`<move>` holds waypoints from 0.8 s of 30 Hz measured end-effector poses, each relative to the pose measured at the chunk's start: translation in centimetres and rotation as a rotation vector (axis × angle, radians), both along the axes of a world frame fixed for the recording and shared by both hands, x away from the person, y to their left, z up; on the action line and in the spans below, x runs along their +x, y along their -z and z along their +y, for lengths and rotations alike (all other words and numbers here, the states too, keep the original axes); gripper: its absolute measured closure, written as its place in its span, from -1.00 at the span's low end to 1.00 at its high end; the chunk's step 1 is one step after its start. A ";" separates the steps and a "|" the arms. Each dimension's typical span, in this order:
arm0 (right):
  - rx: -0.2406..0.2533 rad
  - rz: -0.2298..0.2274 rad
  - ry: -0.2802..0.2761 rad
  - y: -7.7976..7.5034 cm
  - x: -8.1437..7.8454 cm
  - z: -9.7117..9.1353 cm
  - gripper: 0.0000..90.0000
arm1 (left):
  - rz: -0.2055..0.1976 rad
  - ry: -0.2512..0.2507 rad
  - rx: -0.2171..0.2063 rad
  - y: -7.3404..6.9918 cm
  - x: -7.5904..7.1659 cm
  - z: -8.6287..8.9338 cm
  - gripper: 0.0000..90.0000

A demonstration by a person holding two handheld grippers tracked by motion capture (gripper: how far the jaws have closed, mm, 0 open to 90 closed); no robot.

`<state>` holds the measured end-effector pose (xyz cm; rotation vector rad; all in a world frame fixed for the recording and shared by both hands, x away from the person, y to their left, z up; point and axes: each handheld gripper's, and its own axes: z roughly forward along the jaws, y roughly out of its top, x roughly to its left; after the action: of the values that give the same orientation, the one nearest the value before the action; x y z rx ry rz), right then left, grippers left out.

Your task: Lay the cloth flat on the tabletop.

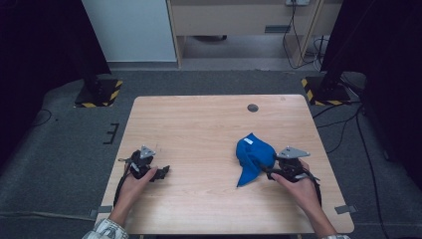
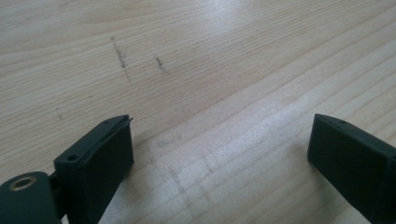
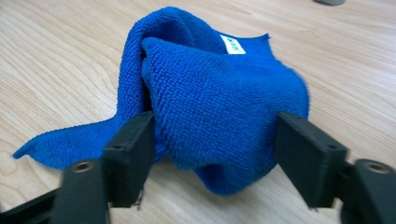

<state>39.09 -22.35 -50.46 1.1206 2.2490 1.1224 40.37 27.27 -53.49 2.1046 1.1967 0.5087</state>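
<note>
A crumpled blue microfibre cloth (image 1: 254, 154) with a small white label lies on the right half of the wooden table (image 1: 199, 124). My right gripper (image 1: 266, 169) comes at it from the near right. In the right gripper view both black jaws press on a bunched fold of the cloth (image 3: 219, 93), which rises in a hump between them while one corner trails on the wood. My left gripper (image 1: 163, 172) rests near the table's front left. In the left gripper view, the left gripper (image 2: 219, 149) stands open over bare wood.
A dark round grommet (image 1: 253, 107) sits in the table's far right part. Two stand bases with yellow-black striped edges (image 1: 99, 92) (image 1: 326, 89) flank the table's far corners on the grey floor. Cables run along the floor at the right.
</note>
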 end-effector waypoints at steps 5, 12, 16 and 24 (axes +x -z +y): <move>0.024 0.006 -0.053 0.1 1.2 1.2 0.47 | 0.001 0.007 -0.075 -0.7 -0.9 -0.2 -0.76; 0.064 0.006 -0.152 -0.1 1.8 3.6 0.79 | -0.071 0.059 -0.148 -3.3 -1.2 -2.9 -0.67; 0.045 0.012 -0.238 0.1 2.1 6.3 0.80 | -0.079 0.152 -0.129 -4.0 -0.3 -6.1 -0.65; 0.018 0.012 -0.310 0.2 2.4 9.7 0.80 | -0.076 0.195 -0.090 -4.7 1.2 -8.7 -0.57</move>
<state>41.49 -12.64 -50.65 0.8030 2.4864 1.2553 41.55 18.61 -48.83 2.0783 0.9426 0.4332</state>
